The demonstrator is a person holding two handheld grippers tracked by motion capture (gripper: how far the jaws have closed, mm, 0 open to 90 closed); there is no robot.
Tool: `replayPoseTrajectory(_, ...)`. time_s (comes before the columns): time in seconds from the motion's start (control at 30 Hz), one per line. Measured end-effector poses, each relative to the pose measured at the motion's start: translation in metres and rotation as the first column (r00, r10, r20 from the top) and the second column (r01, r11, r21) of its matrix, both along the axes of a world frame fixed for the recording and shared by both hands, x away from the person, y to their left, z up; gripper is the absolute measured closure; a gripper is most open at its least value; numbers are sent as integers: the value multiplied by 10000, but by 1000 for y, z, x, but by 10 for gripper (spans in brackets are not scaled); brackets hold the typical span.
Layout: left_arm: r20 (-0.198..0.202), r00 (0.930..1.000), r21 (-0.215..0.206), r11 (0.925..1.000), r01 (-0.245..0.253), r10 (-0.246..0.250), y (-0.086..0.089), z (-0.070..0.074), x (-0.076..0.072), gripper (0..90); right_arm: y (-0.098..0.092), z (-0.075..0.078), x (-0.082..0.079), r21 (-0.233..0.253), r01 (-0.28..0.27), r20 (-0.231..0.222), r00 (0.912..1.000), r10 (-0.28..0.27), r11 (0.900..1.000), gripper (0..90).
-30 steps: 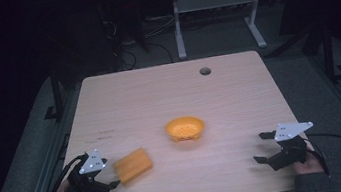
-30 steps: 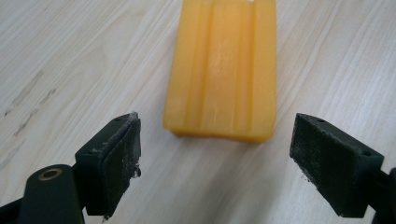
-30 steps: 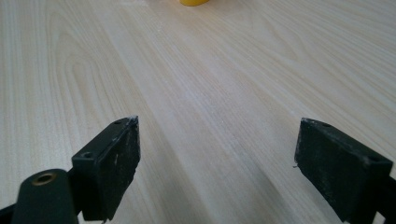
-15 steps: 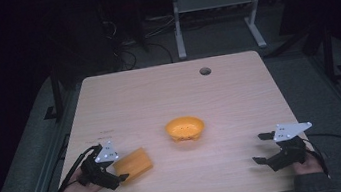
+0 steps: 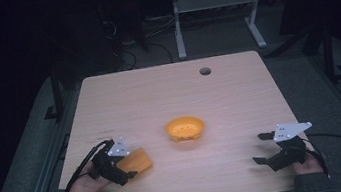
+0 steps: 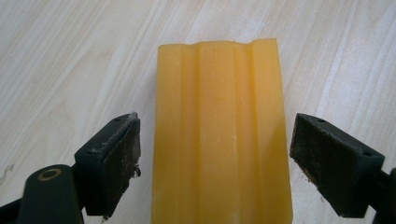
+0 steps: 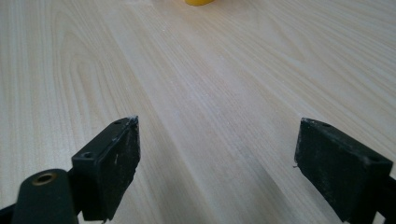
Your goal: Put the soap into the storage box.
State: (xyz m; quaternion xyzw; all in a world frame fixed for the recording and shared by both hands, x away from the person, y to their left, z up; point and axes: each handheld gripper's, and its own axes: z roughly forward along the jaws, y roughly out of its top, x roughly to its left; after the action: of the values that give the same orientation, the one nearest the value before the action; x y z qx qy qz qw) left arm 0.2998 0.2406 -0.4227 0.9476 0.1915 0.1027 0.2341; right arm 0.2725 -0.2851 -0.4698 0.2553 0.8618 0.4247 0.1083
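The orange block is now straddled by the spread left gripper, moved forward; grasping seems imminent.

A dim lab or office: a wooden desk with cable hole, floor cables.
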Motion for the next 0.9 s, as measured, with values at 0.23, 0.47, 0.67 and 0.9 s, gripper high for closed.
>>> replayPoseTrajectory(0.23, -206, 9998, 229, 9997, 51, -46, -6, -4, 5, 156, 1, 0, 0, 0, -51, 13, 10000, 51, 10000, 135)
replayPoseTrajectory(0.47, -626, 9980, 535, 9985, 68, -34, -11, -13, 9, 161, 1, 0, 0, 15, -47, -23, 10000, 47, 10000, 135)
replayPoseTrajectory(0.67, -857, 9962, 789, 9967, 190, -122, -15, -19, 10, 154, 1, 0, 0, 29, -67, 14, 10000, 67, 10000, 135)
replayPoseTrajectory(0.9, -952, 9955, 754, 9971, 71, 1, -16, -22, 10, 141, 1, 0, 0, 30, -82, 27, 10000, 82, 10000, 135)
